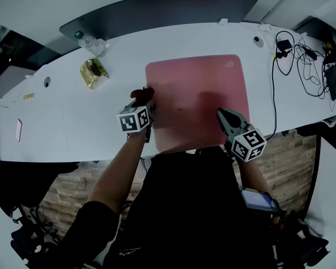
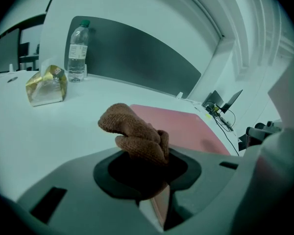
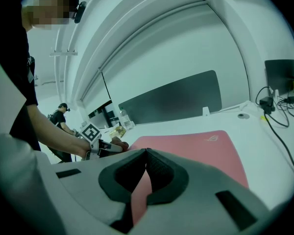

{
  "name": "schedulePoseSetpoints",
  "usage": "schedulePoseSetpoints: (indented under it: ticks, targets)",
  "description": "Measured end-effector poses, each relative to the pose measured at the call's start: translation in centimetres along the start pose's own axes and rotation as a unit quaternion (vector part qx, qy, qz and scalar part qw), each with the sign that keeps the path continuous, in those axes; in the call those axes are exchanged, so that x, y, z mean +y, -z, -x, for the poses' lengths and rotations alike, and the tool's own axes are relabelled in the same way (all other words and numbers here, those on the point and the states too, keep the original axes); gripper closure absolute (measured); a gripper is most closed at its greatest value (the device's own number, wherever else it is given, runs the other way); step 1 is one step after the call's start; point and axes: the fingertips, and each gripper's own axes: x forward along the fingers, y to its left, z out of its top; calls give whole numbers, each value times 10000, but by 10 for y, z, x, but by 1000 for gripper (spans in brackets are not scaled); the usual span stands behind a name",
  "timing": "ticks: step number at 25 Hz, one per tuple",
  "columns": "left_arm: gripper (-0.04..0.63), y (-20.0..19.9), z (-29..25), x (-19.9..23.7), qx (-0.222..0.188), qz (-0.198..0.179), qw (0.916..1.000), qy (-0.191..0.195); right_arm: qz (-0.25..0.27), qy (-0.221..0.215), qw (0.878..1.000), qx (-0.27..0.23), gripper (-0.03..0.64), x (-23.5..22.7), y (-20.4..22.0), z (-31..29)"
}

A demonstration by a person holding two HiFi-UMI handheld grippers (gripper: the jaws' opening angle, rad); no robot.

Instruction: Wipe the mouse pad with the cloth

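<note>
A pink mouse pad (image 1: 196, 102) lies on the white table (image 1: 73, 122) in front of me. A brown cloth (image 1: 140, 92) is bunched at the pad's left edge, and my left gripper (image 1: 147, 98) is shut on it. In the left gripper view the cloth (image 2: 134, 133) sticks up out of the jaws, with the pad (image 2: 186, 126) beyond it to the right. My right gripper (image 1: 220, 113) hovers over the pad's front right part, its jaws closed tip to tip on nothing. In the right gripper view the right gripper (image 3: 146, 153) points across the pad (image 3: 196, 146) towards the left gripper (image 3: 100, 143).
A water bottle (image 1: 89, 41) and a gold foil packet (image 1: 93, 72) stand at the back left. Black cables (image 1: 302, 60) trail over the table's right end. A grey partition (image 1: 157, 7) runs along the far edge. The near table edge lies just under both grippers.
</note>
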Motion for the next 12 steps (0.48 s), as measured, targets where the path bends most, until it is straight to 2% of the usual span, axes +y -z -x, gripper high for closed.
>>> schedulePoseSetpoints:
  ticks: [7, 12]
  targets:
    - [468, 2, -10, -9, 122, -175, 9997, -143, -98, 21, 9999, -95, 593, -3, 9, 7]
    - [468, 6, -19, -29, 285, -667, 9970, -282, -210, -36, 9997, -97, 592, -11, 17, 16]
